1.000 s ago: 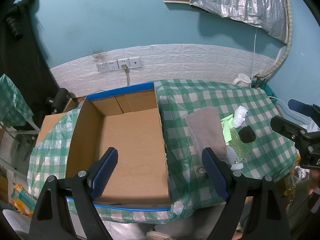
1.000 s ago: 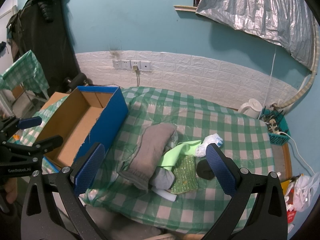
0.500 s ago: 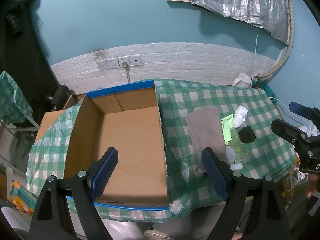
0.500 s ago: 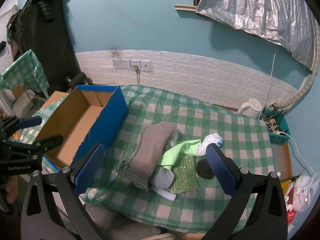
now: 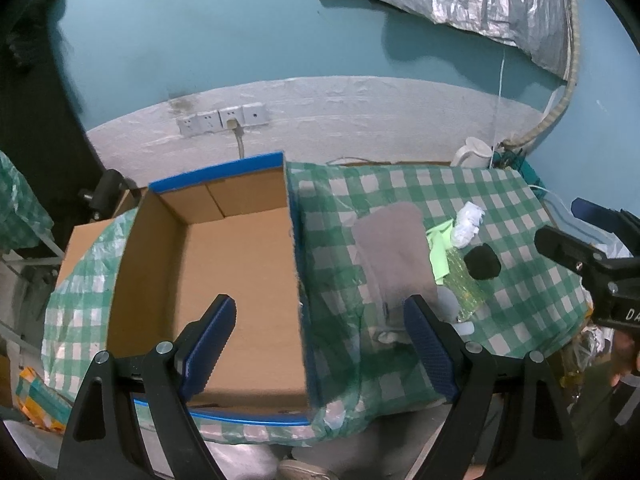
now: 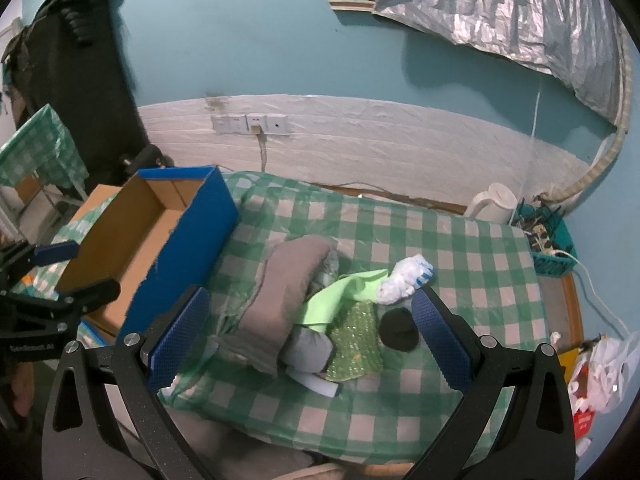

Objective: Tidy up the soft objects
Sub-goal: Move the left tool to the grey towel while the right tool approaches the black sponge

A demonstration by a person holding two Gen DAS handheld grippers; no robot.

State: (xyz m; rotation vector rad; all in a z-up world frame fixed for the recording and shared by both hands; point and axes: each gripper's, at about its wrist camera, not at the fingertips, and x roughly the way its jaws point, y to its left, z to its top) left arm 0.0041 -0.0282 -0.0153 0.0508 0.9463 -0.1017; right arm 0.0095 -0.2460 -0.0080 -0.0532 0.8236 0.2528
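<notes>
Grey folded cloth (image 6: 288,304) looks floppy and light, so I'd pinch its thick folded edge, both grippers (image 5: 320,336) (image 6: 308,332) spread wide, holding nothing.

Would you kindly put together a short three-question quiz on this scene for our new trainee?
1. True or false: the cardboard box already holds a soft item.
2. Which item lies nearest the box: (a) grey cloth, (b) black round pad, (c) white crumpled bag?
3. How do the jaws of the left gripper and the right gripper stand?

Key: 1. False, it shows only bare cardboard. 2. (a). 3. Both stand wide open, holding nothing.
</notes>
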